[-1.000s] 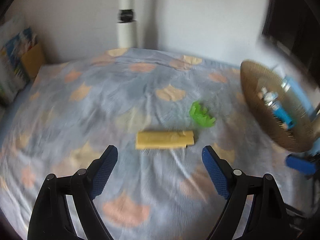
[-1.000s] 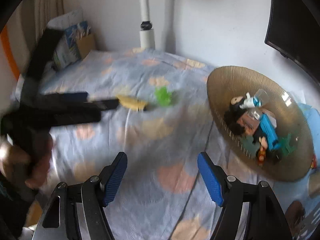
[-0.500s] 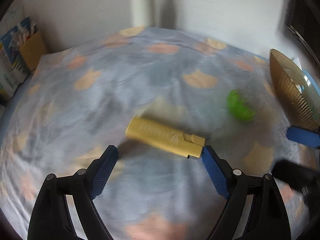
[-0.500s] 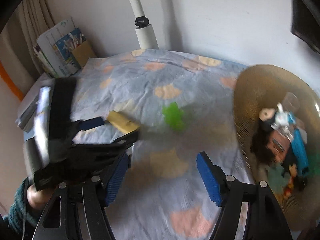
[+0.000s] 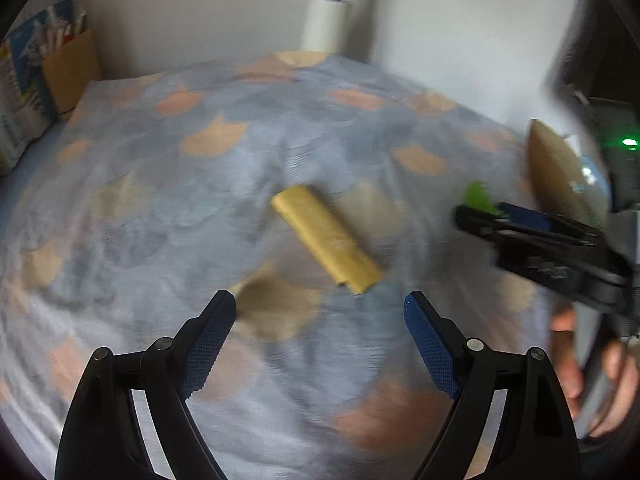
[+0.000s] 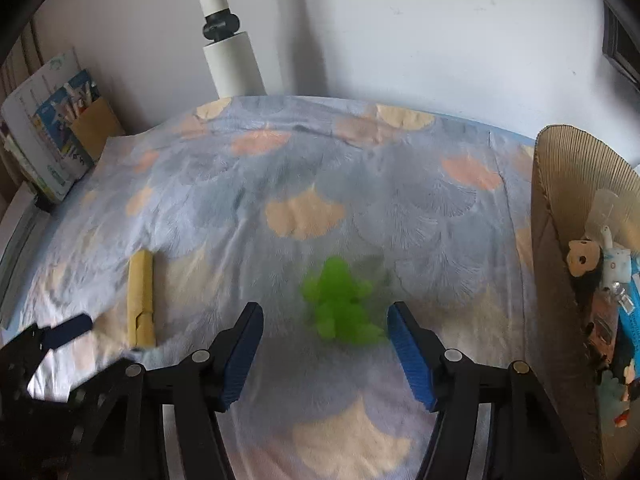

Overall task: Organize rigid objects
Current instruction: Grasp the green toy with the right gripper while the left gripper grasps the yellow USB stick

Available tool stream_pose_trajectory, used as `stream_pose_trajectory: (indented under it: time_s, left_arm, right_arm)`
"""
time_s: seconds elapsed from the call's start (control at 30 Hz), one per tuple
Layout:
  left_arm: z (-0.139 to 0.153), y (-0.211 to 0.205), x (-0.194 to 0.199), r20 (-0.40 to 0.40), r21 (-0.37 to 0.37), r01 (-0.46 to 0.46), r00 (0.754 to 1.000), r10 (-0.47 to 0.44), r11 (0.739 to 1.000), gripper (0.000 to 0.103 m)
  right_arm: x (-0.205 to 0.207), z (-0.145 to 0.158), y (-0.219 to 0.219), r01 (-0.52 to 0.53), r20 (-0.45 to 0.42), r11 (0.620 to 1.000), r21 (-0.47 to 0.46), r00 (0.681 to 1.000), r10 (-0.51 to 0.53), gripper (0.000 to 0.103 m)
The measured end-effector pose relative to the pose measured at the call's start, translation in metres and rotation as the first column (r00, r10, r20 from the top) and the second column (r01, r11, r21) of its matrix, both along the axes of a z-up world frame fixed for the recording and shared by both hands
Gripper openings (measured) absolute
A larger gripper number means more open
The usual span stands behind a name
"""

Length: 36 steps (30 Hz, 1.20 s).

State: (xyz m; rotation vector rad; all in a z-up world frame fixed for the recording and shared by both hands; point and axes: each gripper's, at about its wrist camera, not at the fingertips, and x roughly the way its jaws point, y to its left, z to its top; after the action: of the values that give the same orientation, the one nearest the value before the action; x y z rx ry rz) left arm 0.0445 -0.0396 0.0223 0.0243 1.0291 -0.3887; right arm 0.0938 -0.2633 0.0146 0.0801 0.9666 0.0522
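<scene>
Right tongs [image 6: 325,312] have neared the green toy [image 6: 340,306] — closing, clear cloth around; left open.

Left claw [image 5: 320,312] gapes wide; right claw [image 6: 325,322] is closing.

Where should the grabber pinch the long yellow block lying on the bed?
Probably across the middle of the yellow block, coming down from above. It lies flat on the bedsheet, long and narrow, so its two long sides suit the open left gripper, once turned to straddle them.

Block [image 6: 141,298] left of toy [image 6: 342,304] on bedspread [image 6: 360,184], basket [image 6: 568,208] far right
</scene>
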Motion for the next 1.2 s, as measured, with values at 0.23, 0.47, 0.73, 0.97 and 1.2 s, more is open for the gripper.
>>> stream_pose_trajectory:
  time_s: [0.23,0.47,0.73,0.97,1.2]
  left_arm:
    - [-0.005,-0.008,0.020,0.018,0.006,-0.092,0.996,0.091,0.996,0.084]
    - [-0.008,-0.020,0.033,0.037,0.070,-0.166,0.986,0.164,0.984,0.083]
    - [-0.009,-0.032,0.030,0.075,0.144,-0.176,0.983,0.167,0.974,0.079]
    - [-0.007,-0.034,0.025,0.109,0.126,-0.145,0.985,0.131,0.981,0.046]
    - [-0.005,-0.042,0.015,0.101,0.091,-0.106,0.990,0.097,0.990,0.027]
  right_arm:
    - [-0.002,-0.002,0.008,-0.013,0.020,0.998,-0.056,1.000,0.014,0.030]
    - [-0.026,-0.002,0.010,-0.136,0.003,0.991,0.012,0.991,0.136,0.029]
    - [-0.084,-0.001,0.018,-0.321,-0.043,0.947,-0.008,0.946,0.321,0.029]
    - [-0.141,-0.004,0.001,-0.386,-0.044,0.920,-0.065,0.922,0.384,0.029]
    - [-0.173,-0.008,-0.004,-0.417,0.025,0.899,-0.137,0.905,0.424,0.029]
